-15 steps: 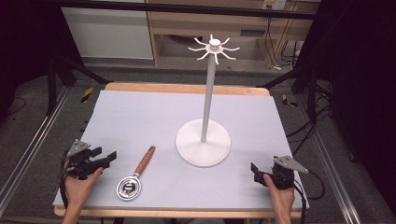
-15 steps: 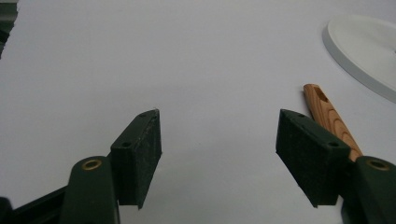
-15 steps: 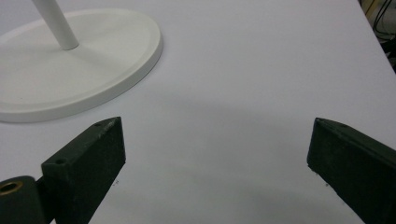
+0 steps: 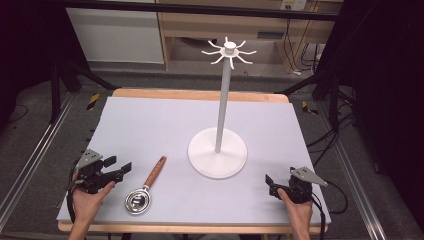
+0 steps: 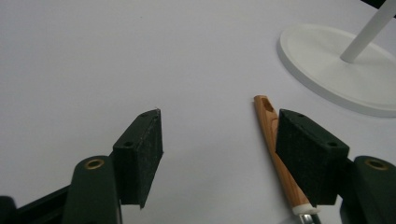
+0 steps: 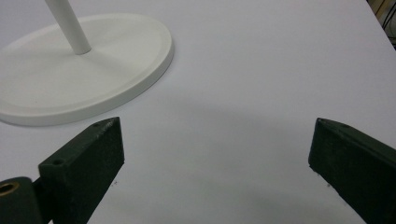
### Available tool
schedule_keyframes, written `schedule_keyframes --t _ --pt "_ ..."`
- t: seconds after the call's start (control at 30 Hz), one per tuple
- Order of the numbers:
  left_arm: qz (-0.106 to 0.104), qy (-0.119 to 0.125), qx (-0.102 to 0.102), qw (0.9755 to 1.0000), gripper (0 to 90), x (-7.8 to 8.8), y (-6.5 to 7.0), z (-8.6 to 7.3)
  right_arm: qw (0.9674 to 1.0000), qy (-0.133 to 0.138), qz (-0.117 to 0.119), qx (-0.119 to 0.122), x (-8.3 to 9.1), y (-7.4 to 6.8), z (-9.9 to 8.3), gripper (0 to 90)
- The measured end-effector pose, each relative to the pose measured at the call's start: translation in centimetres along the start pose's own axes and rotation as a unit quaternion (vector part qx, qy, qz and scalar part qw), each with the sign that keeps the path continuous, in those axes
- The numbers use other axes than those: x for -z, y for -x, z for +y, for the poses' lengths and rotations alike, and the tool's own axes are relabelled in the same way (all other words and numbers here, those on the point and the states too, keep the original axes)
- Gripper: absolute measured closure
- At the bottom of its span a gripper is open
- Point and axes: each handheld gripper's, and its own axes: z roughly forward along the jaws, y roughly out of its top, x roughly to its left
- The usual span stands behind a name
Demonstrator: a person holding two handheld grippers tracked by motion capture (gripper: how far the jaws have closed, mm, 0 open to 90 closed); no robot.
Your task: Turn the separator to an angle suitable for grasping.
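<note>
Left gripper (image 4: 111,170) is sitting beside the wooden-handled metal strainer spoon (image 4: 145,187), jaws released and holding nothing.

The spoon is lying flat on the pale grey surface (image 4: 150,120), near its front edge, its round shiny bowl toward the person and its slim reddish-brown handle (image 5: 275,154) angling away toward the white hook stand with round base (image 4: 218,152); in the left gripper view the handle is showing just beside the right-hand jaw, outside the gap. It looks light and stiff, and the polished bowl is likely slippery and too curved for flat pads. Wood should be giving better friction, so mid-handle, across its narrow width, seems the place to take hold; lying flat, it may roll when pinched. Right gripper (image 4: 278,186) is resting near the front right corner, jaws spread wide, nothing between them.
</note>
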Motion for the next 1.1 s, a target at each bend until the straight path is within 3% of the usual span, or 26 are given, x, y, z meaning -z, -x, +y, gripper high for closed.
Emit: schedule_keyframes --t 0.27,0.6,0.83,1.1 --pt "-0.011 -0.010 -0.024 0.9996 31.3 -0.3 1.9 0.6 0.9999 -0.010 0.004 0.001 -0.5 -0.1 -0.4 5.8" --pt "-0.019 -0.028 -0.044 0.9984 33.8 -0.8 3.1 1.2 0.9999 -0.013 0.004 -0.004 -0.5 0.0 -0.5 5.9" --pt "-0.035 -0.034 -0.066 0.9966 36.8 -1.0 4.3 2.8 0.9999 -0.013 0.000 0.005 -0.6 -0.1 -0.5 6.4" --pt "-0.036 -0.046 -0.083 0.9949 39.8 -1.5 5.4 4.0 0.9999 -0.016 0.000 0.004 -0.6 -0.1 -0.5 6.4"
